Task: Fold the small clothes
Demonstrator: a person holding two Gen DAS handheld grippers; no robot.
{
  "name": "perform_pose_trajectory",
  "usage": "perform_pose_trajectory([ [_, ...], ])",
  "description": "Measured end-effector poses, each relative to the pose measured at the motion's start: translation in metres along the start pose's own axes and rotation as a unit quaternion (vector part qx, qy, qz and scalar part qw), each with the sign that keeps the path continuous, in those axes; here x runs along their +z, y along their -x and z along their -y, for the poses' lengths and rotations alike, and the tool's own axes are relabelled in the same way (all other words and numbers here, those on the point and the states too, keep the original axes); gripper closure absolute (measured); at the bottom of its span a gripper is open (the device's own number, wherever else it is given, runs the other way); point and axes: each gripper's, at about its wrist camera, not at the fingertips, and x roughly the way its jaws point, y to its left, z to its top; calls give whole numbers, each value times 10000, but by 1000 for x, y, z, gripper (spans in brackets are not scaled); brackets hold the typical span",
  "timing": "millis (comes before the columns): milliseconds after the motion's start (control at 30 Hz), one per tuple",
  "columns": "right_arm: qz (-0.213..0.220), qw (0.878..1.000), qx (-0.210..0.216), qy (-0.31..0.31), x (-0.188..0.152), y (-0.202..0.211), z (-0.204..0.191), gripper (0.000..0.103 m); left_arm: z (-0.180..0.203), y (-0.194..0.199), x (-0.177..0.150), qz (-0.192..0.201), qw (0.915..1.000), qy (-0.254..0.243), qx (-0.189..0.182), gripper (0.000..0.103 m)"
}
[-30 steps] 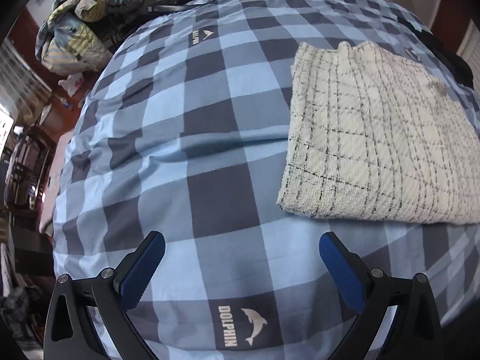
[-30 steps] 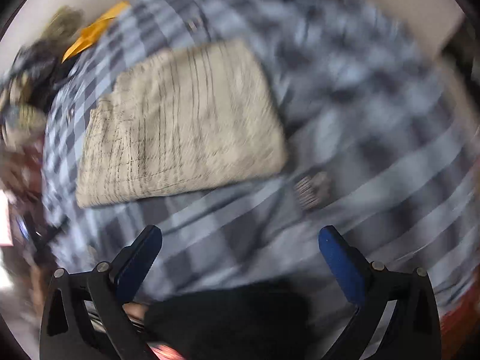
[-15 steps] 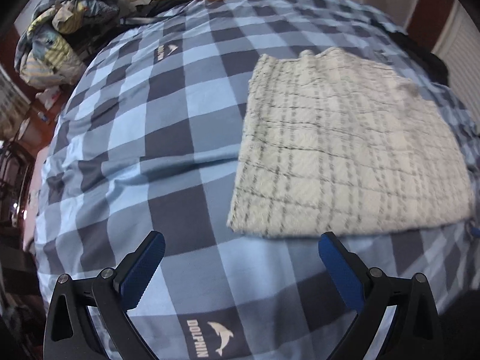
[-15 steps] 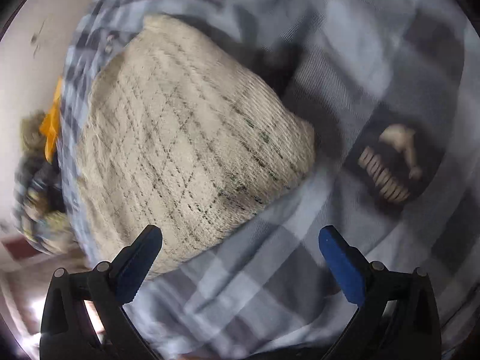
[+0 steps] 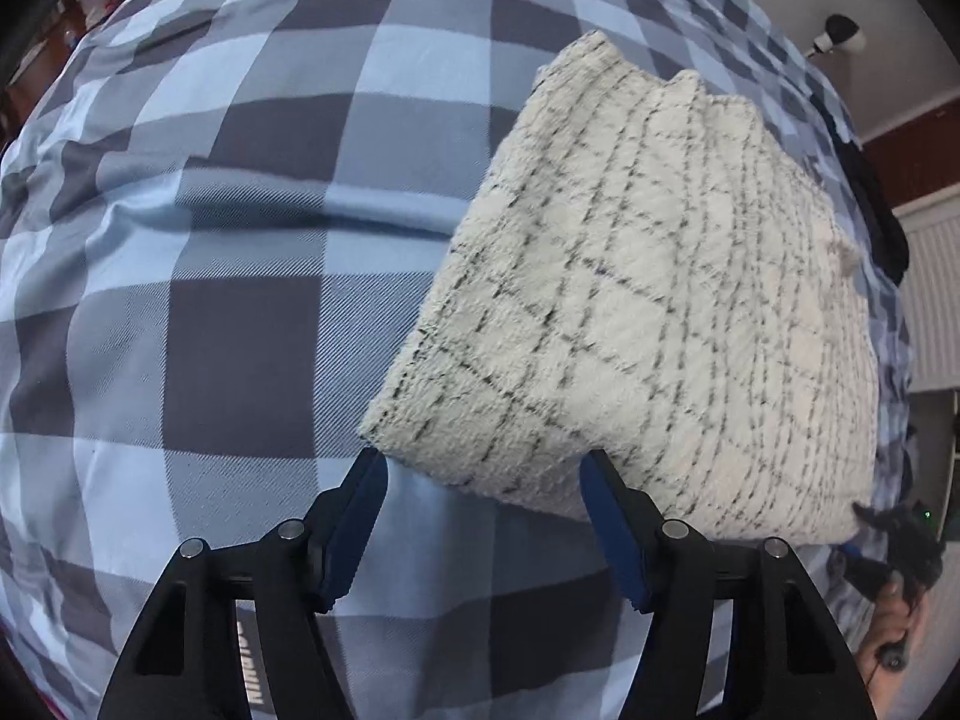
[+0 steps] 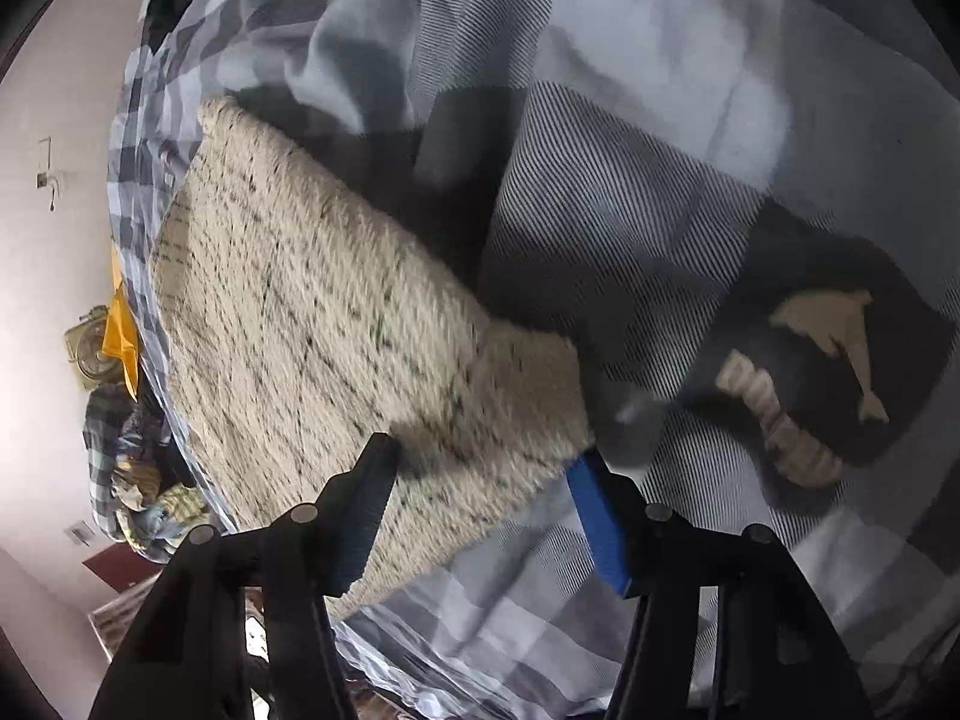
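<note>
A folded cream knit garment (image 5: 648, 312) with thin dark grid lines lies flat on the blue checked bedspread (image 5: 228, 276). My left gripper (image 5: 483, 474) points steeply down at its near left corner. That corner sits between the blue pads (image 5: 366, 498), and the jaws are closing without pinching the cloth. In the right wrist view the garment (image 6: 300, 348) stretches away to the upper left. My right gripper (image 6: 483, 459) straddles another corner of it, jaws closing, with the cloth lying flat between the pads (image 6: 594, 516).
A bedspread fold (image 6: 372, 60) bunches up beyond the garment. A dolphin logo patch (image 6: 828, 384) lies right of my right gripper. A heap of clothes (image 6: 132, 480), a yellow item (image 6: 120, 330) and a fan (image 6: 90, 354) sit past the bed's end. A hand (image 5: 888, 618) shows at lower right.
Both grippers have dropped close to the garment and turned. Their jaws have narrowed from wide open, and a garment corner now sits between each pair.
</note>
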Motion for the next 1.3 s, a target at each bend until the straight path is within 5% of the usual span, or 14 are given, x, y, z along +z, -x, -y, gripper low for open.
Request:
perform_pose_trajectory([
  [100,152,9993,-15,346,2,5,-13,87,1,3,0,59,9997,151,-181,15],
  [233,413,9974,30,593,-18,19,-22,91,-16,15,0,229,9975,627,235,3],
  [400,545,9975,342,294,-25,26,-2,93,-39,18,-9,111,9937,1116,11,3],
  [667,1185,9922,102,366,-35,38,-21,94,-24,11,1,332,9977,584,-84,3],
  [733,1224,9914,3,453,-33,36,-25,94,-15,5,6,411,9984,318,200,4],
  [833,1110,9926,-167,466,-26,28,-26,91,-6,-7,9,319,9989,-47,334,22],
  [867,1076,9934,-226,340,-24,26,-24,85,-4,-10,11,282,9992,-95,264,38],
  [900,1075,9933,-354,215,-22,26,-21,79,-3,-12,11,263,9992,-145,277,39],
  [967,1373,9887,-602,-33,-22,37,-13,77,0,-10,11,358,9982,-263,407,52],
  [1033,1631,9846,-625,-58,-21,47,-12,66,1,-1,12,482,9976,-298,398,77],
  [1067,1762,9818,-714,-42,-21,52,-12,49,1,3,14,518,9977,-276,337,85],
  [1100,1846,9799,-761,-43,-21,54,-12,37,-1,9,13,580,9979,-195,222,88],
  [1300,1506,9874,-490,-63,-21,41,-11,35,-9,48,-6,855,9960,55,-268,91],
])
